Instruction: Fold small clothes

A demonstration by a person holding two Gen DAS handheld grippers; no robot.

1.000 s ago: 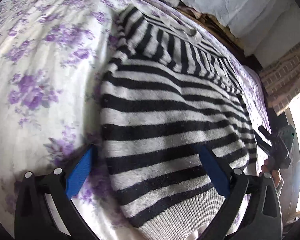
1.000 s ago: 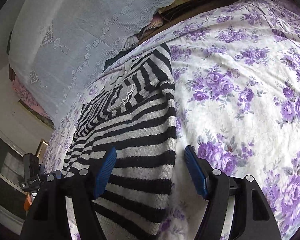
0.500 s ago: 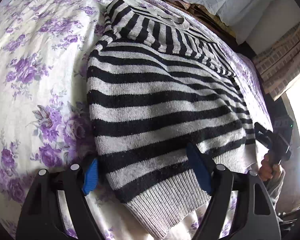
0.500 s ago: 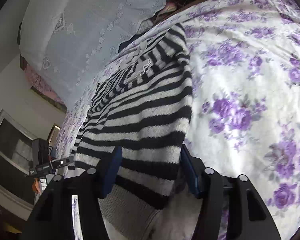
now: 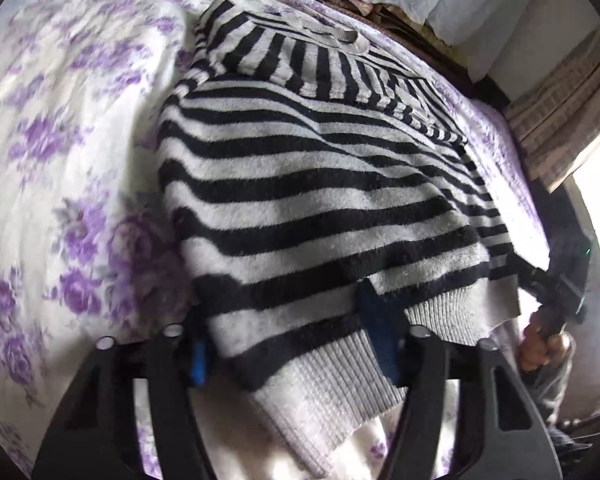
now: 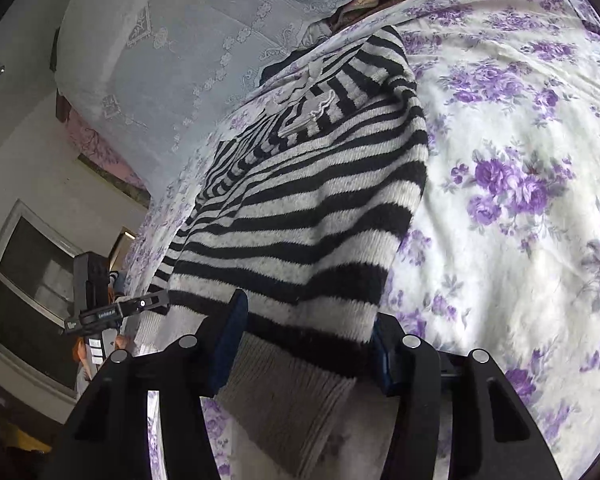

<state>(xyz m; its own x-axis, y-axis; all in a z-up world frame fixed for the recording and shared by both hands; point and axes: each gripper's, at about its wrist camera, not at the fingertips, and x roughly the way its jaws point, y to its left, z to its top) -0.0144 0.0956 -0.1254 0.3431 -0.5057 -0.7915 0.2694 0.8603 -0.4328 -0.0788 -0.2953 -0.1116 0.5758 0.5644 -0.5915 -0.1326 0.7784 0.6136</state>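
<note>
A black-and-grey striped sweater (image 5: pixel 308 184) lies on a bed with a purple-flowered sheet (image 5: pixel 60 140). Its ribbed grey hem (image 5: pixel 332 384) is at the near edge. My left gripper (image 5: pixel 288 344) straddles the left hem corner, its blue pads closing on the knit. In the right wrist view the same sweater (image 6: pixel 312 208) runs away from me. My right gripper (image 6: pixel 304 344) straddles the right hem corner (image 6: pixel 284 392), pads against the fabric. The hem is lifted off the sheet at both corners.
The flowered sheet (image 6: pixel 520 184) spreads wide to the right of the sweater. A pale lace cover (image 6: pixel 188 40) hangs behind the bed head. A window (image 6: pixel 24 280) is at the left. The other gripper and hand show at the sweater's far corner (image 5: pixel 556 292).
Both grippers have pulled back to the hem and narrowed their jaws around its corners. The hem has risen off the sheet and the sweater has bunched a little.
</note>
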